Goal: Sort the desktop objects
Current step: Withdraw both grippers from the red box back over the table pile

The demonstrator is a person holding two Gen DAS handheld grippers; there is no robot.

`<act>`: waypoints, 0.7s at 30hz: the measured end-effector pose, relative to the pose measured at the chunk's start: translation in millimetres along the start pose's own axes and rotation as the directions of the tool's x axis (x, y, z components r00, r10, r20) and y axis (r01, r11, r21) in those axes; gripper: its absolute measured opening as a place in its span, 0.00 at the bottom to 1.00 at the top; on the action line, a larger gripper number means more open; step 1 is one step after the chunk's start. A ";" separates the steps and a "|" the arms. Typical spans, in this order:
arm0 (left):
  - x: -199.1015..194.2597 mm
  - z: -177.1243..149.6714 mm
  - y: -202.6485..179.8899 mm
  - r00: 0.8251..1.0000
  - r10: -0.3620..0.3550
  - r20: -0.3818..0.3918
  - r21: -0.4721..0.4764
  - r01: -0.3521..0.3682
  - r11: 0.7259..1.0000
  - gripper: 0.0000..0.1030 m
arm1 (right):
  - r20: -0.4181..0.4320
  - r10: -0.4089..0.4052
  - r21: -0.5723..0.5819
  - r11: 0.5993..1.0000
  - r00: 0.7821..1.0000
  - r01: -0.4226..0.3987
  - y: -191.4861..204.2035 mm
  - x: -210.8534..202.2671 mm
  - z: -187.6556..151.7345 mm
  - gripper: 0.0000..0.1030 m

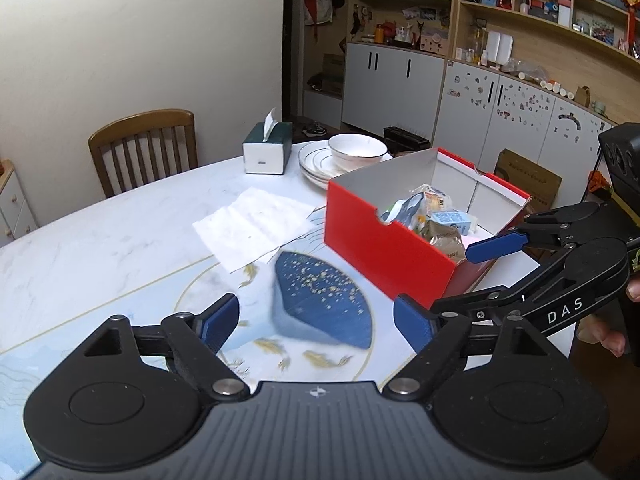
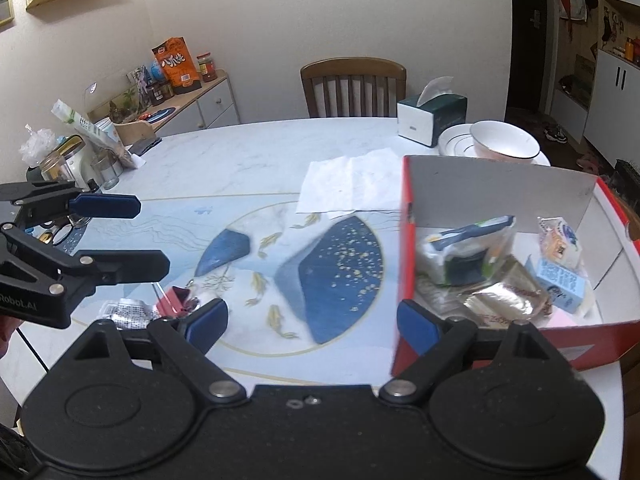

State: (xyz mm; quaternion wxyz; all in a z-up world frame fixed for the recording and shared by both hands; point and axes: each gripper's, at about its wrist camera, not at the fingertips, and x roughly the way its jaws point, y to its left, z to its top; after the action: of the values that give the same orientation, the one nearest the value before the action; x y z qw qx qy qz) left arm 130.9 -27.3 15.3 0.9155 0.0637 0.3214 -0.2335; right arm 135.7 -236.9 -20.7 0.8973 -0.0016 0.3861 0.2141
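Done: red box [image 2: 408, 240] at right of table [image 2: 240, 160] already holds several snack packets [image 2: 464, 256]; judged mostly sorted.
Left: small packets [image 2: 128, 310] w/ red item near left edge, by left gripper; white paper [image 1: 256, 224] lies far of box.
L gripper [image 1: 316, 320]: fingers spread, nothing between, tilted down over table's blue pattern.
R gripper [image 2: 312, 320]: fingers spread, empty, right fingertip just beside box's near corner.

Pretty clearly someone's home dining room. There's a marble tabletop [image 2: 240, 152] with a wooden chair [image 2: 353, 86], a tissue box [image 2: 432, 118] and stacked plates [image 1: 320, 162]. Cluttered wall shelves [image 1: 560, 28] and sticker-covered cabinets [image 1: 520, 116] line the back.
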 end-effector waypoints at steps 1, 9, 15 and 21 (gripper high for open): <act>-1.6 -2.1 3.8 1.000 -0.001 0.000 -0.003 0.001 1.000 0.88 | 0.000 0.002 0.000 1.000 1.000 -0.002 3.6 1.5 -0.1 0.89; -11.8 -29.0 36.1 1.000 -0.015 -0.017 0.004 0.015 1.000 0.99 | 0.001 0.004 -0.008 1.000 1.000 -0.004 32.1 11.4 -0.3 0.89; -14.5 -54.8 62.0 0.998 -0.015 -0.059 0.024 0.017 1.000 0.99 | -0.019 0.004 -0.018 1.000 1.000 -0.004 49.9 23.5 -1.9 0.89; -14.4 -76.9 78.9 0.994 -0.031 -0.102 0.031 0.035 0.999 1.00 | -0.042 0.006 -0.031 0.999 0.999 -0.007 65.7 36.6 -2.0 0.89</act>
State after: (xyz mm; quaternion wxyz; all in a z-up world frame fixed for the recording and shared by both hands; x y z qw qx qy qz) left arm 115.1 68.5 -38.8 0.8929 0.0849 0.3645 -0.2503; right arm 131.3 -163.5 -36.8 0.8881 -0.0188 0.4015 0.2229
